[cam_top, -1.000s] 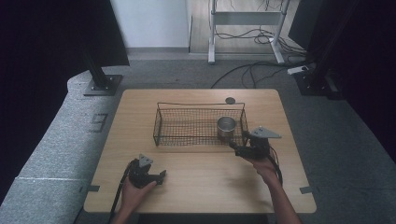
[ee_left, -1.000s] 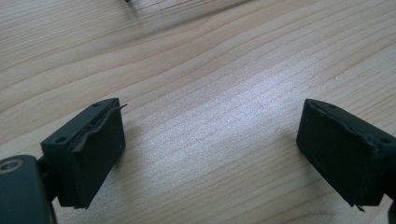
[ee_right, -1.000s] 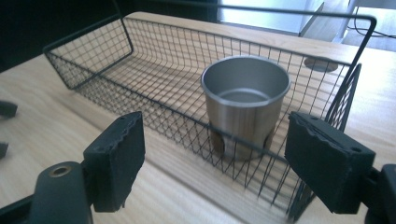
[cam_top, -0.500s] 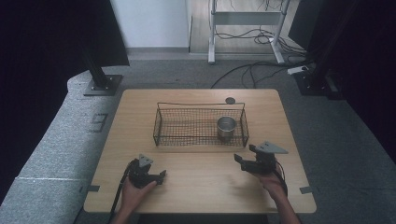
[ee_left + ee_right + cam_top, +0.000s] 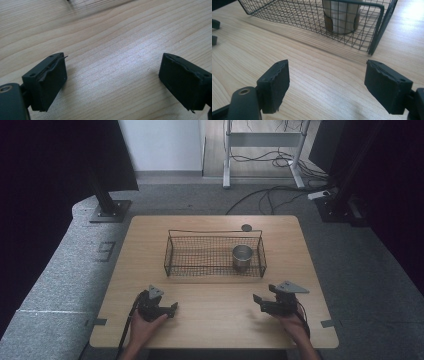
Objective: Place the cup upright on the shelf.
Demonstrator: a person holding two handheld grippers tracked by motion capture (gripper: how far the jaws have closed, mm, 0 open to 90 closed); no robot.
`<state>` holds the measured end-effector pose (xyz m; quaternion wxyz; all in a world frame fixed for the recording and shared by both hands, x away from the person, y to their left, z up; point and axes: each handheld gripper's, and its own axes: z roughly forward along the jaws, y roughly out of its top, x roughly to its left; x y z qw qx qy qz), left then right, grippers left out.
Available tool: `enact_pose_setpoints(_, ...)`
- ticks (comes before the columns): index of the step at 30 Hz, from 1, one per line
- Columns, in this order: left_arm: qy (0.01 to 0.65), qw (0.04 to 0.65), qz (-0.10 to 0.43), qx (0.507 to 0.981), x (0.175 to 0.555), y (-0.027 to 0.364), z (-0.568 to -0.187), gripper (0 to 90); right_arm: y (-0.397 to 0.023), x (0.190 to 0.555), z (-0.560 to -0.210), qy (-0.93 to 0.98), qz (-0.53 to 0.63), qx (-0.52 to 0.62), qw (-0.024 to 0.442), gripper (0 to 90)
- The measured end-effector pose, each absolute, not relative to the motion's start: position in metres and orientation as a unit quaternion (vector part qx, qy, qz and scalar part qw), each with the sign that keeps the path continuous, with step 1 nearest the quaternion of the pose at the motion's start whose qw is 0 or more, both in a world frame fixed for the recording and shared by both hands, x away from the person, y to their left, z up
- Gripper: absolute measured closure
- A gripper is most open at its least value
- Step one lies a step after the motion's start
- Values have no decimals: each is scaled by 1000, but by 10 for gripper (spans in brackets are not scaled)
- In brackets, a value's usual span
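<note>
Wooden and pale, the table (image 5: 215, 320) takes the middle of the high view, with grey floor around it. In the centre of the frame stands a black wire basket (image 5: 200, 256), long from left to right. Inside it, at its right end, a metal cup (image 5: 242, 257) stands upright, close to the right wall of the basket. A small dark round thing (image 5: 246, 227) lies on the table just above the basket, near the upper edge of the tabletop; I cannot tell what it is.

At the lower left of the high view, the left gripper (image 5: 172, 308) rests low over the wood, held by a hand (image 5: 142, 330) that comes from the bottom edge. In the left gripper view its jaws are wide apart, with bare wood grain between them.

At the lower right of the high view, the right gripper (image 5: 256, 299) is held by the other hand (image 5: 292, 325), well apart from the basket. In the right gripper view its jaws are also wide apart, nothing between them, and the basket (image 5: 312, 17) with the cup (image 5: 340, 16) fills the upper part of the frame.
</note>
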<state>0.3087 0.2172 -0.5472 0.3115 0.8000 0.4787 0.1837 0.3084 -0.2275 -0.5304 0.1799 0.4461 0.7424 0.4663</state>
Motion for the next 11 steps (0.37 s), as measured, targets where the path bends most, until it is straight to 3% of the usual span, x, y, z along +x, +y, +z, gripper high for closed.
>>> enact_pose_setpoints(11, 479, 312, 184, 800, 309, 217, -547, 78, -230, 307, -534, 744, 464, 446, 179, 198)
